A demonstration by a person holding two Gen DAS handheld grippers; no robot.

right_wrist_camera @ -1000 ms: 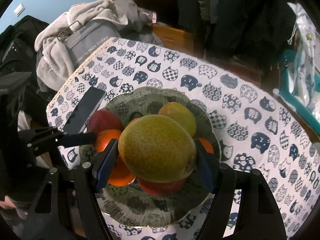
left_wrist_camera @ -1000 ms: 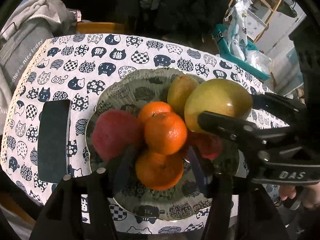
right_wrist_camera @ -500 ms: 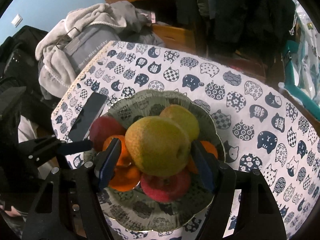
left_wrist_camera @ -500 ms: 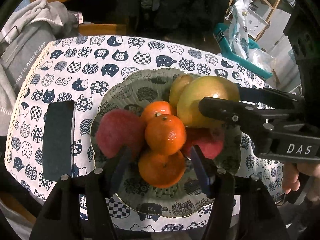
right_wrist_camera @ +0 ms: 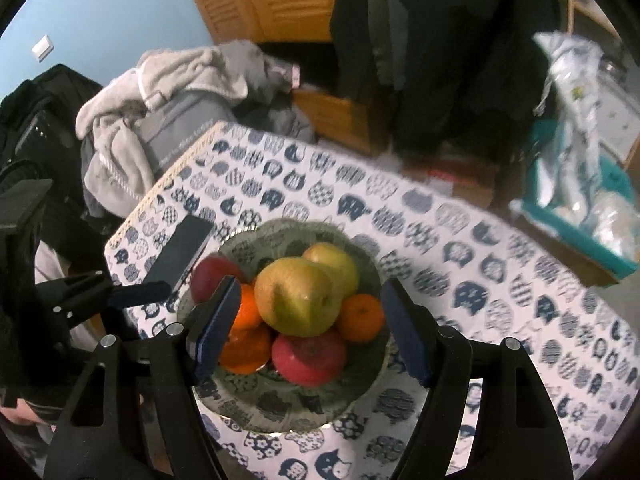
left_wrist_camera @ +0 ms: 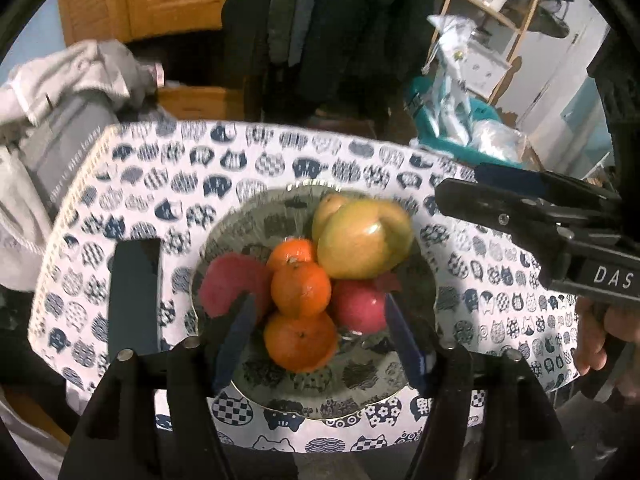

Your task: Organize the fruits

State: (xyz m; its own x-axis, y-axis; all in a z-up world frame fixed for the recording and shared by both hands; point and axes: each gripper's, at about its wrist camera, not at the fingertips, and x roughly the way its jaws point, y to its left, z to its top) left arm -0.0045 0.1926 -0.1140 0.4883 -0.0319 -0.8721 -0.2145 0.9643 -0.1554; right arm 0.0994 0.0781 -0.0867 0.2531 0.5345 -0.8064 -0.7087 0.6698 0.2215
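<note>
A patterned bowl (left_wrist_camera: 248, 224) (right_wrist_camera: 360, 396) sits on the cat-print tablecloth, piled with fruit. A large yellow-green pear (left_wrist_camera: 366, 242) (right_wrist_camera: 298, 298) rests on top, free of any gripper, with a second pear (right_wrist_camera: 334, 262) behind it. Below lie oranges (left_wrist_camera: 300, 290) (right_wrist_camera: 360, 316) and red apples (left_wrist_camera: 230, 286) (right_wrist_camera: 308, 354). My left gripper (left_wrist_camera: 316, 344) is open and empty, above the bowl's near side. My right gripper (right_wrist_camera: 310, 334) is open and empty, pulled back above the bowl; it also shows in the left wrist view (left_wrist_camera: 500, 196), right of the bowl.
A dark phone (left_wrist_camera: 134, 296) (right_wrist_camera: 182, 252) lies on the cloth left of the bowl. Grey clothes (right_wrist_camera: 160, 120) are heaped past the table's far left edge. A teal bin (right_wrist_camera: 576, 220) with plastic bags stands beyond the far right.
My right gripper opened and let go of the large pear, which now rests on top of the pile. Both grippers have drawn back and up from the bowl.
</note>
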